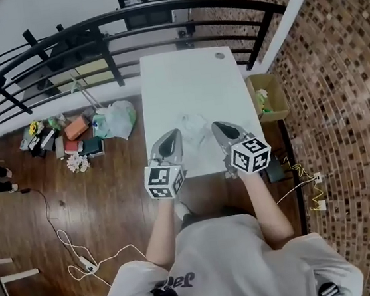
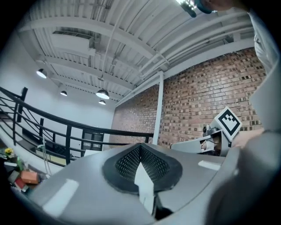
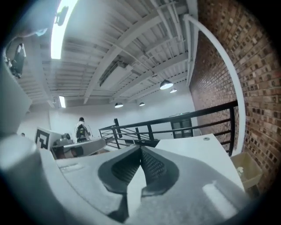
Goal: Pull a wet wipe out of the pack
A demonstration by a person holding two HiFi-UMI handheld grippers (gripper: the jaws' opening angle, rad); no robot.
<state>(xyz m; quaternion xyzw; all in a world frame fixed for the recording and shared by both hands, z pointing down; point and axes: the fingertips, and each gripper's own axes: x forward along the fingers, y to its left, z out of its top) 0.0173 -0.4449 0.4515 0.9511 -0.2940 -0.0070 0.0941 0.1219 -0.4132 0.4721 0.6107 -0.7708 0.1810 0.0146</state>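
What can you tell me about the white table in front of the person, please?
The white table is a rectangle with a smooth, matte top, and its far end is by the black railing. A small round grey fitting sits near its far right corner. A cardboard box stands by its right side. A pale, crumpled wet wipe shows over its near end; whether they touch is unclear.
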